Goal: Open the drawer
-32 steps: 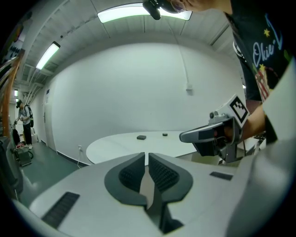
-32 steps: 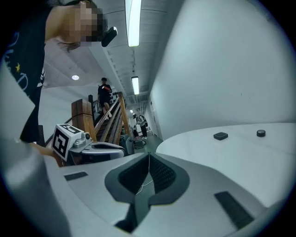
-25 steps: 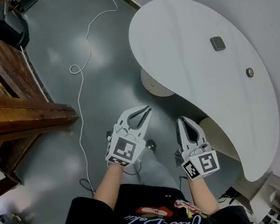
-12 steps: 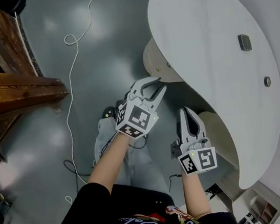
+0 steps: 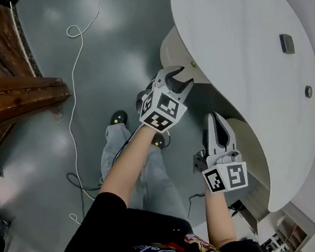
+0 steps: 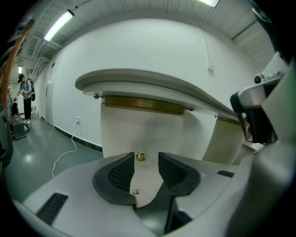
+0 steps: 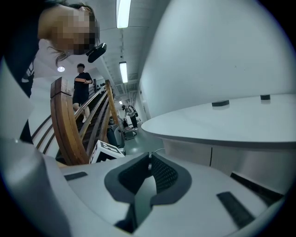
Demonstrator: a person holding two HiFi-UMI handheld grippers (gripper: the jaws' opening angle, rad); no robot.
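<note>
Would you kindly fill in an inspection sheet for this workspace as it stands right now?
Surface: white curved tabletop, bare apart from two fittings.
Job's things: cream drawer front under the tabletop, looks closed; brass knob on it, second knob below.
Clutter: square dark fitting and round fitting set in the tabletop.
Grippers: left hand-held gripper open, jaws have just been opening, brass knob lined up in the gap, pads not on it; right hand-held gripper shut, empty.
Cables: white cable looping across the floor.
Surroundings: grey floor, wooden staircase, a person far down the corridor.
</note>
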